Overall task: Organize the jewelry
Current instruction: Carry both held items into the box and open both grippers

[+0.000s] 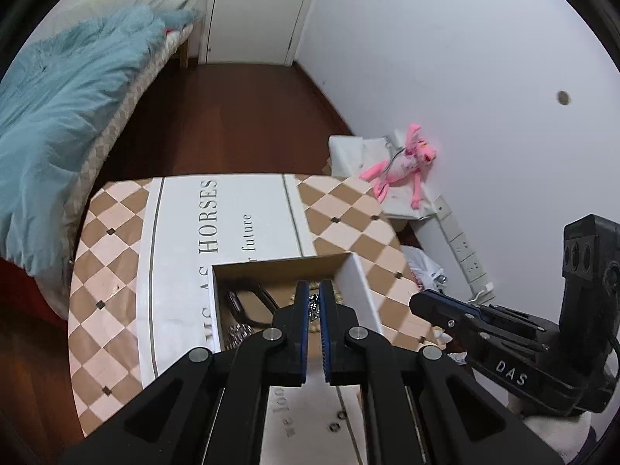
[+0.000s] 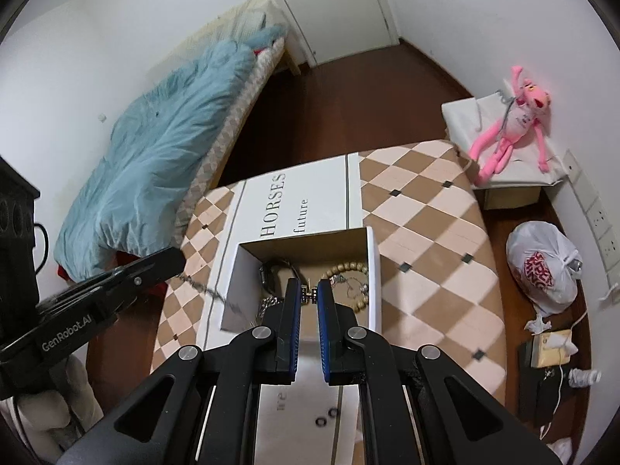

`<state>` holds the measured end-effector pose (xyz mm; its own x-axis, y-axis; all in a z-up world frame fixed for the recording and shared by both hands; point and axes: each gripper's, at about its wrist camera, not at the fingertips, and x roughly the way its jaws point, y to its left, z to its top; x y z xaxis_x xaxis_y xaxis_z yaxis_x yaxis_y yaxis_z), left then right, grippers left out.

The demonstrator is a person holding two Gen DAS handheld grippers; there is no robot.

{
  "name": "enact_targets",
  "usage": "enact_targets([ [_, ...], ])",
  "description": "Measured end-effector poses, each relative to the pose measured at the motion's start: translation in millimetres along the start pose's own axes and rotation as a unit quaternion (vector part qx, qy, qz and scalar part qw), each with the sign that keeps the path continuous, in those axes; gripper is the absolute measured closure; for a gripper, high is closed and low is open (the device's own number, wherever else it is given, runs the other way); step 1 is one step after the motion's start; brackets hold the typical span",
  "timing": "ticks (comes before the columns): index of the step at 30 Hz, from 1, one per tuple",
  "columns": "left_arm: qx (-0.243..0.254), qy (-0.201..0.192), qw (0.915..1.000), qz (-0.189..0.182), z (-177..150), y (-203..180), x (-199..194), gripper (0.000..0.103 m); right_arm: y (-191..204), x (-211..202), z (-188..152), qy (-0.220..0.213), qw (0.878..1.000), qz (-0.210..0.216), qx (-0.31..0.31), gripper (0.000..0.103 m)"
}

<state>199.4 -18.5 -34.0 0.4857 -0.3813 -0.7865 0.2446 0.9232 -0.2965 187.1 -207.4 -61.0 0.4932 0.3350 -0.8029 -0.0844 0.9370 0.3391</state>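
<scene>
Holding a silver chain (image 1: pixel 313 306), the left tongs (image 1: pixel 314 290) hover above the open box (image 1: pixel 358 271) on the checkered surface (image 1: pixel 116 240); the right tongs (image 2: pixel 309 290) pinch a small gold clasp (image 2: pixel 309 291) over it.

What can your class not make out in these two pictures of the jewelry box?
Left wrist view: the left gripper covers most contents of the box.
Right wrist view: the chain below the left gripper is blurred, so its links are unreadable.
Right wrist view: unclear whether the right gripper pinches the gold piece or it lies behind.
</scene>
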Motion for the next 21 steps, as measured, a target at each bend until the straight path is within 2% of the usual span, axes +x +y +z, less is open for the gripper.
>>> enact_targets([
  [5, -0.003, 0.042, 0.999, 0.016, 11.9, 14.5, 43.4, 0.1, -0.4, 43.5, 18.6, 0.046, 0.999, -0.021, -0.015, 0.094],
  [10, -0.014, 0.063, 0.9973, 0.037, 20.6, 31.1, 70.3, 0.1, -3.5, 85.2, 30.9, 0.097, 0.994, -0.039, -0.026, 0.094],
  [13, -0.024, 0.079, 0.9937, 0.076, 25.1, 38.2, 78.5, 0.098, -3.4, 102.2, 33.4, 0.126, 0.99, -0.048, -0.034, 0.094],
  [16, -0.028, 0.094, 0.9905, 0.097, 25.5, 42.4, 83.6, 0.097, -3.2, 111.8, 34.6, 0.144, 0.988, -0.055, -0.034, 0.093],
  [18, -0.028, 0.091, 0.9894, 0.11, 24.5, 44.3, 83.0, 0.092, -1.9, 112.2, 34.4, 0.142, 0.987, -0.062, -0.037, 0.087],
  [20, -0.028, 0.085, 0.9887, 0.12, 22.8, 46.4, 80.5, 0.083, -0.5, 109.6, 34.5, 0.137, 0.988, -0.064, -0.037, 0.073],
  [21, -0.03, 0.079, 0.9887, 0.124, 21.4, 47.5, 77.8, 0.079, 0.5, 108.7, 35.0, 0.135, 0.988, -0.064, -0.037, 0.072],
])
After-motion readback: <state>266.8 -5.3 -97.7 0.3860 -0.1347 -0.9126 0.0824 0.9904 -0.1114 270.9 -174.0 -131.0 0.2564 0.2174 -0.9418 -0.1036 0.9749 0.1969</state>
